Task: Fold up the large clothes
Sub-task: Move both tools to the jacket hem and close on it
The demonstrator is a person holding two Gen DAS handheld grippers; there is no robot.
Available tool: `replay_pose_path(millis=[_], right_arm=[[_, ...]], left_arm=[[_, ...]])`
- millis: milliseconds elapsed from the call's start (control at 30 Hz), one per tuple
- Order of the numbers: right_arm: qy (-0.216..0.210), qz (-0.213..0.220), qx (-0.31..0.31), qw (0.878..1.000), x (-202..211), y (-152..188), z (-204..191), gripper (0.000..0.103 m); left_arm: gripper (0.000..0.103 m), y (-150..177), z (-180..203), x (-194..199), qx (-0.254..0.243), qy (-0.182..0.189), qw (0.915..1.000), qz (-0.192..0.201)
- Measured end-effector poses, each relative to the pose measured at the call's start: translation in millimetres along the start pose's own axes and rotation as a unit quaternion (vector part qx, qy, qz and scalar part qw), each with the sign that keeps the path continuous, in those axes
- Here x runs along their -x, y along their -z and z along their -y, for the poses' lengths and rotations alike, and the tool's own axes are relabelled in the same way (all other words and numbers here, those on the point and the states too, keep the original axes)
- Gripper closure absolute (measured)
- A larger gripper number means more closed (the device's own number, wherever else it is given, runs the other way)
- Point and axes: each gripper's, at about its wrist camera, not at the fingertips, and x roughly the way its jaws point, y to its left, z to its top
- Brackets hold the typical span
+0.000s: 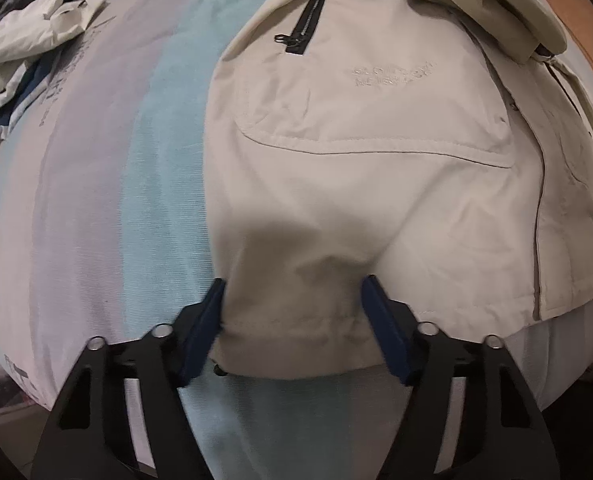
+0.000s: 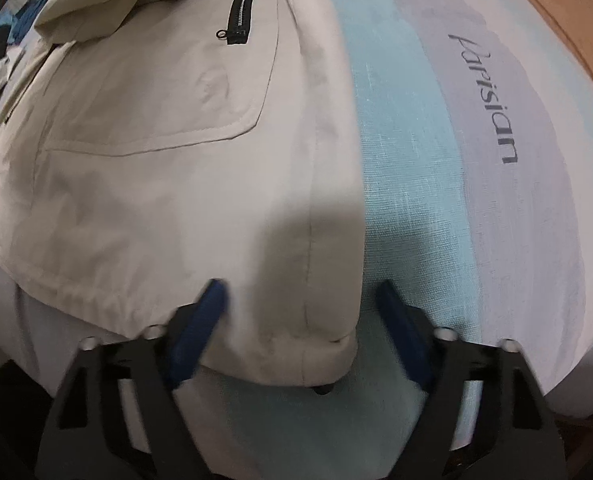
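A beige jacket (image 1: 376,140) with black zip pockets lies flat on the striped bedsheet (image 1: 96,200), hem towards me. My left gripper (image 1: 293,292) points down over the hem's left corner. Its jaws stand partly apart, with puckered hem fabric between the blue fingers (image 1: 204,332); no firm pinch shows. In the right wrist view the jacket (image 2: 156,160) fills the left half. My right gripper (image 2: 301,292) straddles the hem's right corner: one finger (image 2: 200,328) rests on the cloth, the other stands on the bedsheet (image 2: 416,200) just beside the jacket's edge.
A heap of white and dark blue clothes (image 1: 28,60) lies at the bed's far left. A brown wooden surface (image 1: 588,20) borders the bed at the far right. The sheet carries printed lettering (image 2: 492,100). The bed's near edge drops off just below both grippers.
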Motion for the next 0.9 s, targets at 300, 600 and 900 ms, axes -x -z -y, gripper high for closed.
replay_pose_path(millis=[300,600,900], right_arm=[[-0.001,-0.022,0.004,1.0,4,-7,4,0.059],[0.006,-0.037,0.012,0.999,-8,-21,7,0.067],[0.029,-0.038,0.039,0.998,5,-27,-14,0.074]], left_arm=[[0.055,-6,-10,0,0.001,-0.005,0.9999,-0.008],[0.067,-20,-17,-2,0.004,0.003,0.9998,-0.021],[0.034,-22,-24,3,0.025,-0.045,0.9984,-0.021]])
